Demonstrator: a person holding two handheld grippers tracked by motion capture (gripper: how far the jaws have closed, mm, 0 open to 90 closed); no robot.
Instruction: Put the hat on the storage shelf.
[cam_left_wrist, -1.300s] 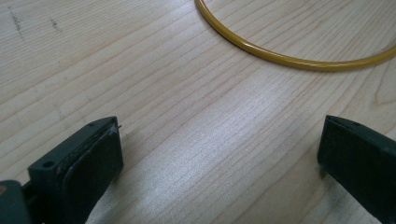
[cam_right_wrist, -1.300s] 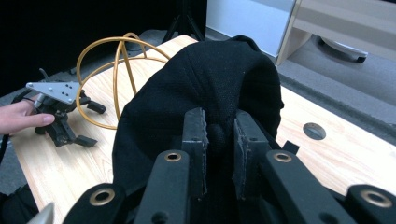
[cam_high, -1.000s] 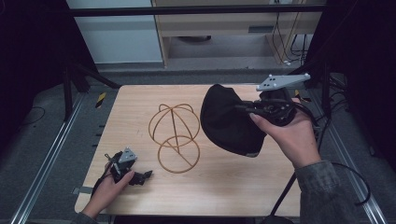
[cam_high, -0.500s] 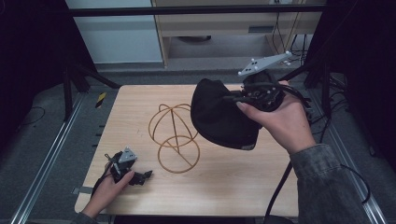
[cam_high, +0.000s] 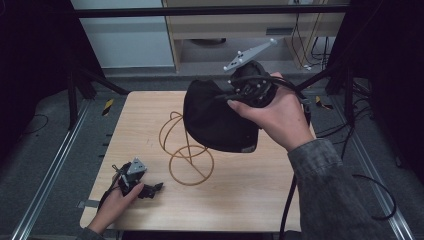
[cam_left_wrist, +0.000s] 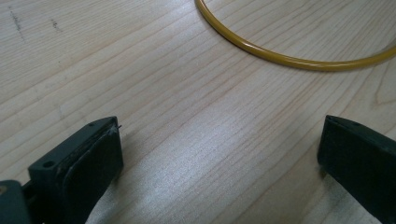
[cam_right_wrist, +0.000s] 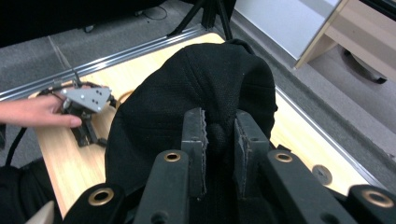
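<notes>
A black cap (cam_high: 215, 117) hangs in the air over the right half of the wooden table (cam_high: 260, 190), lifted off its top. My right gripper (cam_high: 235, 97) is shut on a fold of the cap's fabric (cam_right_wrist: 219, 133), pinched between its two jaws. A yellow wire stand (cam_high: 187, 150), a dome of hoops on a round base ring, sits at the table's middle, just left of and below the cap. My left gripper (cam_high: 155, 189) rests on the table at the front left, jaws open and nothing between them; the stand's base ring (cam_left_wrist: 289, 58) lies ahead of it.
Metal rails (cam_high: 50, 170) run along both sides of the table. A wooden cabinet (cam_high: 240, 30) stands behind the table on grey carpet. Cables (cam_high: 370, 185) trail down at the right. Bare wood lies in front of the stand.
My right gripper has carried the cap up and to the left, off the table and toward the wire stand. The left hand has stayed where it was.
</notes>
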